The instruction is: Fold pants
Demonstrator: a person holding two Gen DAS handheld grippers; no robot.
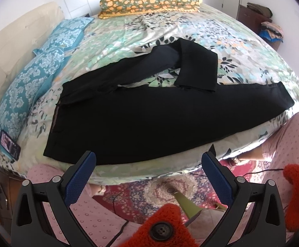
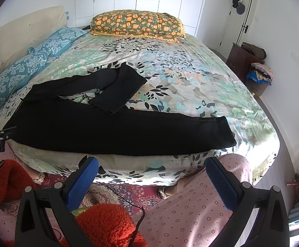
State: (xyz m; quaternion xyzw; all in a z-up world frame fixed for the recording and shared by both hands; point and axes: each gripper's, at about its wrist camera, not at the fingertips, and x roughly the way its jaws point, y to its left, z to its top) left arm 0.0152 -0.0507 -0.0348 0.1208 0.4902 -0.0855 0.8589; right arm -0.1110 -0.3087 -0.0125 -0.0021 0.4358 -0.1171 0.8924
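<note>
Black pants point(image 1: 149, 119) spread on the floral bed point(image 1: 242, 47) along its near edge, waist to the left, one leg stretched straight to the right. Other leg angled toward the far side, then doubled back so its cuff lies across the straight leg. Left tongs point(image 1: 148, 168) spread wide, gripping nothing, hovering off the near edge of the bed, apart from the cloth. Right tongs point(image 2: 151, 171) likewise spread and empty, just off the near edge, further right. Teal pillows point(image 2: 36, 61) along the cream headboard point(image 2: 15, 33) at left; orange-flowered folded quilt point(image 2: 137, 24) at the far side. Pink dotted trousers and fuzzy red sleeves point(image 2: 108, 224) low in both views, above a patterned rug point(image 1: 149, 191).
</note>
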